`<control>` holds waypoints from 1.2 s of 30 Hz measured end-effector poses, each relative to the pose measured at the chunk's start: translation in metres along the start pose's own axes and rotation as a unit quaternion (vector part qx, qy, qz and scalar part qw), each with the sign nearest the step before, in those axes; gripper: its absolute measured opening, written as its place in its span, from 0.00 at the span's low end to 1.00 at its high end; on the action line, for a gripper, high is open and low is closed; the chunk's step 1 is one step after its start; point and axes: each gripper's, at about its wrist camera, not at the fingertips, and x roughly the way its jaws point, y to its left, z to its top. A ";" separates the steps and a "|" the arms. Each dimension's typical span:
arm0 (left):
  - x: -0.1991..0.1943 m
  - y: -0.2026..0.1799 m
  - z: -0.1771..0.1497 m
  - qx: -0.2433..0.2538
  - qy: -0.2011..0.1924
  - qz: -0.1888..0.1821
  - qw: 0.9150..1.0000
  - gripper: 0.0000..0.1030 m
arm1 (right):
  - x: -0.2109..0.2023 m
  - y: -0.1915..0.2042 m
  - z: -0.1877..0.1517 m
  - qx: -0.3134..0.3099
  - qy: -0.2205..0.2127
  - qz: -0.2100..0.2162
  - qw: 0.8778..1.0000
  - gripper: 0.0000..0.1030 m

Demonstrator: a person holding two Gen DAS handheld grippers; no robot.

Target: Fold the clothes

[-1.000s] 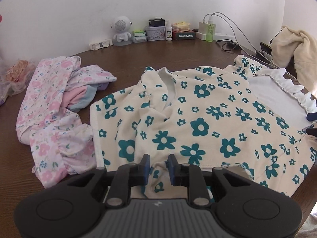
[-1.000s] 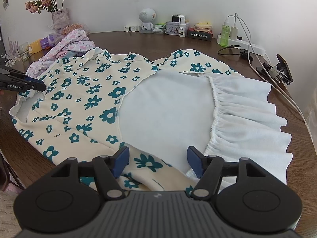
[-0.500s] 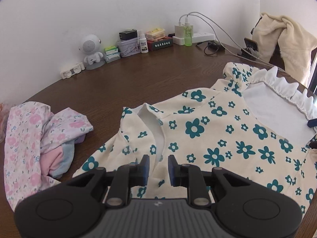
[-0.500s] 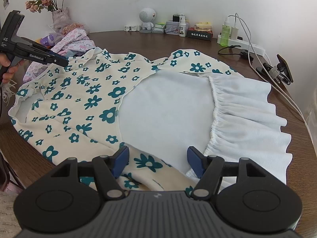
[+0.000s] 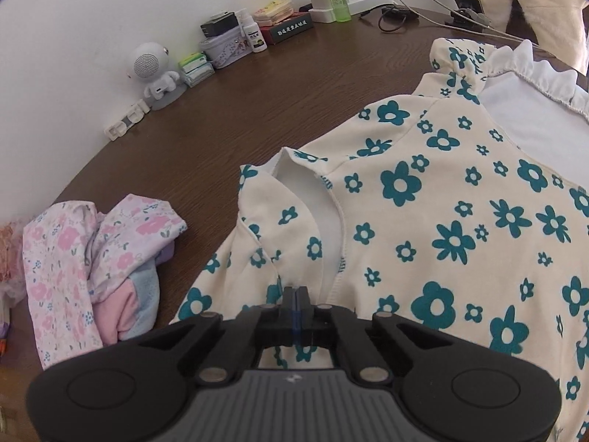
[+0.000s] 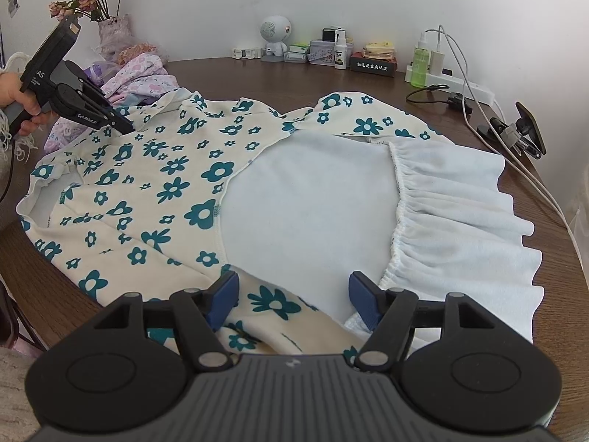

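A cream dress (image 6: 176, 191) printed with teal flowers is lying spread across the brown wooden table (image 6: 552, 294), filling the middle of the right wrist view, with its white lining (image 6: 309, 199) turned up at centre and a white ruffled hem (image 6: 464, 213) fanning toward the right of the frame.

In the left wrist view the left tool (image 5: 295, 298) is sitting at the lower centre of the frame, its jaws having just been closing; they are now pressed fully together, and the cream fabric beside the open neckline (image 5: 313, 217) is bunching up to the tips, so the tool is pinching the dress there. The same tool (image 6: 123, 127) is showing at the upper left of the right wrist view, held in a hand (image 6: 14, 95) and pointing down onto the dress near its neckline end.

The right tool (image 6: 293, 296) is hanging at the bottom centre of its own view with its jaws standing wide apart, released. A flowered fold of the dress and the edge of the white lining are lying below and between the blue pads (image 6: 224, 296), but the pads are not pressing on the cloth.

A pile of pink floral clothes (image 5: 92, 258) is resting at the lower left of the left wrist view, just beside the dress and apart from it.
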 end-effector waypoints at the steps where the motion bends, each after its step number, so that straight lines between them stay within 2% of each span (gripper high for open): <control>1: 0.000 0.000 -0.001 -0.006 -0.003 0.004 1.000 0.00 | 0.000 0.000 0.000 0.000 0.001 0.000 1.000 0.66; 3: -0.003 0.005 -0.002 -0.043 -0.004 0.005 0.999 0.01 | 0.000 0.000 0.001 -0.001 0.002 0.001 1.000 0.66; 4: -0.004 0.008 -0.003 -0.062 -0.004 0.005 0.998 0.04 | 0.000 0.000 0.001 -0.001 0.002 0.001 1.000 0.66; 6: -0.015 0.016 -0.005 -0.101 -0.031 -0.007 0.994 0.07 | 0.000 -0.001 0.001 0.000 0.003 0.002 1.000 0.66; 8: -0.031 0.019 -0.006 -0.121 -0.066 -0.010 0.990 0.23 | -0.003 -0.003 0.001 0.007 -0.004 0.005 1.000 0.65; 10: -0.046 0.019 -0.006 -0.125 -0.091 -0.007 0.988 0.35 | -0.013 -0.008 0.003 0.021 -0.025 0.007 0.999 0.65; 11: -0.051 0.018 -0.005 -0.120 -0.096 -0.007 0.988 0.38 | -0.020 -0.011 0.005 0.029 -0.036 0.005 0.999 0.65; 13: -0.058 0.015 -0.001 -0.105 -0.103 -0.008 0.989 0.39 | -0.032 -0.021 0.016 0.040 -0.054 -0.004 0.998 0.65; 16: -0.059 0.012 0.010 -0.091 -0.108 0.004 0.990 0.45 | -0.042 -0.039 0.045 0.024 -0.068 -0.025 0.997 0.66; 19: -0.051 0.015 0.018 -0.105 -0.106 0.009 0.989 0.46 | -0.042 -0.062 0.083 -0.004 -0.068 -0.061 0.996 0.66; 24: -0.027 0.013 0.018 -0.112 -0.088 -0.003 0.990 0.46 | -0.001 -0.087 0.128 -0.090 -0.009 -0.125 0.988 0.66; 26: -0.017 0.012 0.016 -0.106 -0.080 0.006 0.991 0.46 | 0.022 -0.088 0.135 -0.112 0.015 -0.120 0.986 0.64; 29: -0.010 0.021 0.013 -0.125 -0.084 -0.002 0.989 0.45 | 0.059 -0.085 0.143 -0.136 0.040 -0.108 0.984 0.61; 30: -0.007 0.024 0.012 -0.132 -0.085 -0.005 0.988 0.45 | 0.069 -0.085 0.146 -0.132 0.042 -0.100 0.985 0.61; 34: -0.010 0.032 0.020 -0.130 -0.131 -0.026 0.982 0.45 | 0.099 -0.088 0.159 -0.096 0.036 -0.057 0.993 0.61; 36: -0.001 0.031 0.026 -0.120 -0.119 -0.035 0.985 0.45 | 0.113 -0.089 0.165 -0.081 0.030 -0.039 0.996 0.61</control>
